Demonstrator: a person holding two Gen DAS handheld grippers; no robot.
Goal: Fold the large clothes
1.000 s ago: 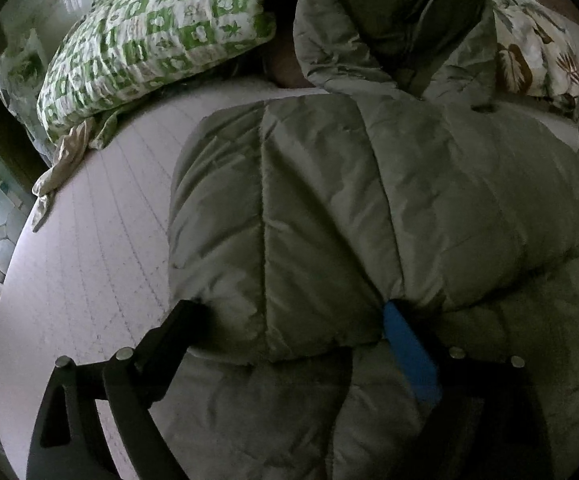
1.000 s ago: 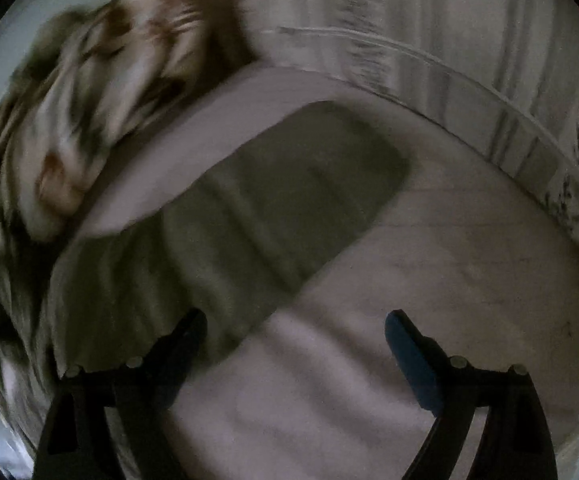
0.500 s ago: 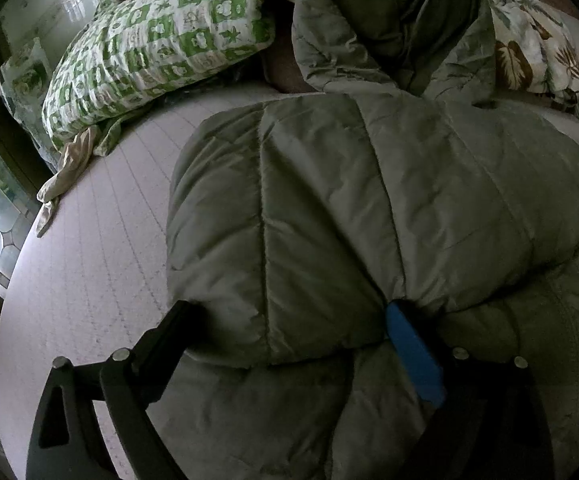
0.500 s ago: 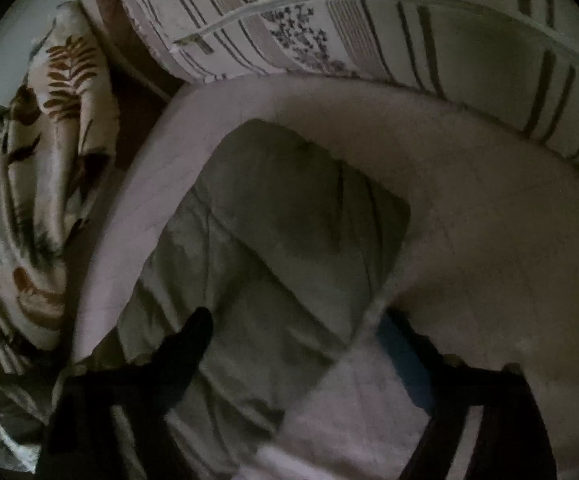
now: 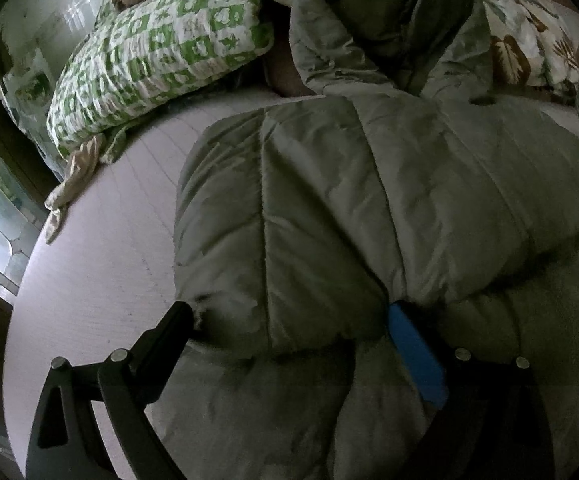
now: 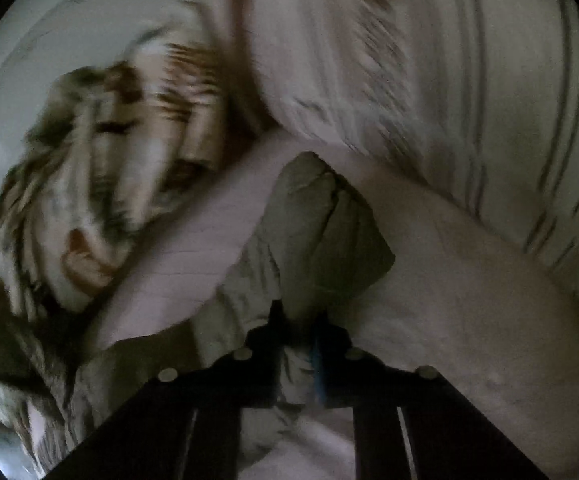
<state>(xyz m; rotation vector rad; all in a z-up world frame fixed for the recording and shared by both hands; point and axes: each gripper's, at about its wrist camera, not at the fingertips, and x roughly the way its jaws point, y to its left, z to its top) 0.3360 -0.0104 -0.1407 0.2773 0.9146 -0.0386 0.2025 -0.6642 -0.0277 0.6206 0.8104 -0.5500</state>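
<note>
Left gripper (image 5: 289, 320): jaws wide apart, one black finger at the lower left, one blue-padded finger at the lower right; a thick fold of the quilted jacket (image 5: 329, 208) bulges between them, and whether the pads press on it cannot be told.
Left of that gripper: bare pale mattress (image 5: 101, 248), with a crumpled light cloth (image 5: 75, 176) lying at its far edge.
Ahead and left of it: a green-and-white patterned pillow (image 5: 157, 52).
Straight ahead: the grey-green jacket lies folded over itself on the mattress, its hood end heaped up at the far side.
Ahead and right: a leaf-print cover (image 5: 529, 52) beyond the jacket.
Right gripper (image 6: 299, 330): jaws closed tight on the jacket sleeve (image 6: 325, 224), cloth pinched between the fingers; the sleeve end stands up off the mattress just beyond the tips.
Left of the right gripper: the leaf-print cover, blurred.
Under and around it: pale mattress on both sides of the sleeve.
Ahead and right of it: a striped quilt (image 6: 469, 80), blurred, well beyond the sleeve.
</note>
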